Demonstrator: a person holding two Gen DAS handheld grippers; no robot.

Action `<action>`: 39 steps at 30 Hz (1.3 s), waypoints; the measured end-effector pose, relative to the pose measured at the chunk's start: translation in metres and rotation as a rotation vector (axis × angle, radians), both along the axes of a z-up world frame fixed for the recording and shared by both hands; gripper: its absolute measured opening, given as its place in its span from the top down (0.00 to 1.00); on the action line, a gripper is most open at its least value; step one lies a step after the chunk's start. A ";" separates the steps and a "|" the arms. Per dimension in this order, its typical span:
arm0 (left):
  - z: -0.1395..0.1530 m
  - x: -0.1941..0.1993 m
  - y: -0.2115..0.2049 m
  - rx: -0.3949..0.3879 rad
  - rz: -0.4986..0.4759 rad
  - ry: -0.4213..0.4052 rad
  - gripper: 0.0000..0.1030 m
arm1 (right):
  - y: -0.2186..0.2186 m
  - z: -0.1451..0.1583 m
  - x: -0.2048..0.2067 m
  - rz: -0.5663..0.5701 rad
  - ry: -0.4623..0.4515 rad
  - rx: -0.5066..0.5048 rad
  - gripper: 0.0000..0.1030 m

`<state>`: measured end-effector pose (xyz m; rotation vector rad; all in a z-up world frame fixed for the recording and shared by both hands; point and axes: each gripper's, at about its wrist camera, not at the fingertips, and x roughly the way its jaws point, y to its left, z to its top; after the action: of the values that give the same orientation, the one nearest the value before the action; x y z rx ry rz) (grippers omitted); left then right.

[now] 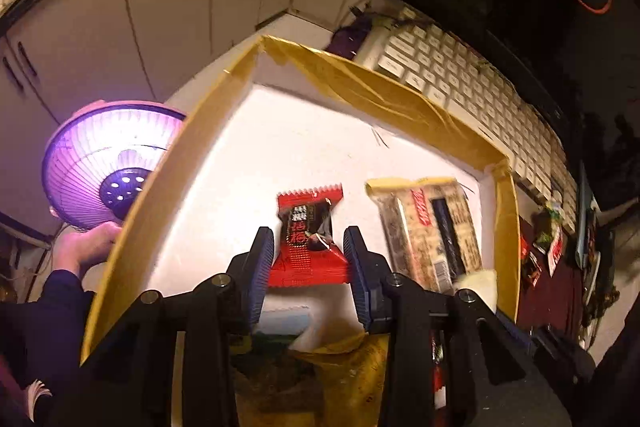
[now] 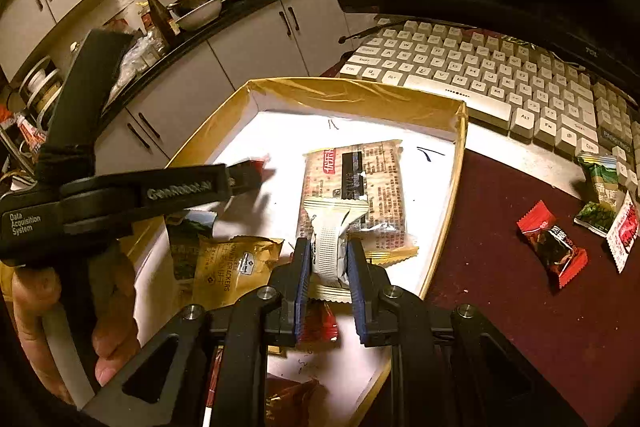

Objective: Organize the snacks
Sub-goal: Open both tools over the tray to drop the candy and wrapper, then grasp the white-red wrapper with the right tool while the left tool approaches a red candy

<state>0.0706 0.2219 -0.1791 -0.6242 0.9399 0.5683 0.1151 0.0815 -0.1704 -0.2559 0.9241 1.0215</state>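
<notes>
A white box with a yellow-taped rim [image 1: 360, 83] [image 2: 352, 91] lies on the maroon table. My left gripper [image 1: 309, 263] [image 2: 248, 173] hangs over the box floor, shut on a red candy packet [image 1: 310, 243] that spans the gap between its pads. My right gripper [image 2: 330, 267] is over the box's near right part, shut on a crumpled white ribbed packet [image 2: 330, 247]. A flat cracker packet [image 2: 356, 183] [image 1: 432, 231] lies in the box just beyond it. A gold crackers packet [image 2: 236, 267], a green packet [image 2: 188, 247] and a red packet [image 2: 318, 323] also lie inside.
Loose snacks lie on the table right of the box: a red candy [image 2: 554, 247], green packets [image 2: 600, 183] and a white-red one [image 2: 624, 231]. A keyboard [image 2: 500, 79] and a dark monitor stand behind. A purple colander [image 1: 104, 163] is left of the box, a hand [image 1: 88, 243] below it.
</notes>
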 end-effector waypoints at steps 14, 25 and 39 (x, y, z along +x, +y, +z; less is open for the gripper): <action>0.035 -0.045 -0.075 0.124 -0.050 -0.125 0.19 | -0.080 0.048 0.000 -0.039 0.026 0.183 0.34; 0.053 -0.024 -0.150 0.007 -0.184 -0.242 0.19 | -0.191 0.038 0.100 -0.364 0.111 0.137 0.33; 0.050 0.018 -0.171 0.048 -0.205 -0.126 0.19 | -0.146 -0.016 0.181 -0.483 0.127 -0.132 0.57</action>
<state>0.0891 0.0512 -0.1291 -0.5076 0.8569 0.3638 0.2959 -0.0650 -0.1868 -0.0701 1.1037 0.5363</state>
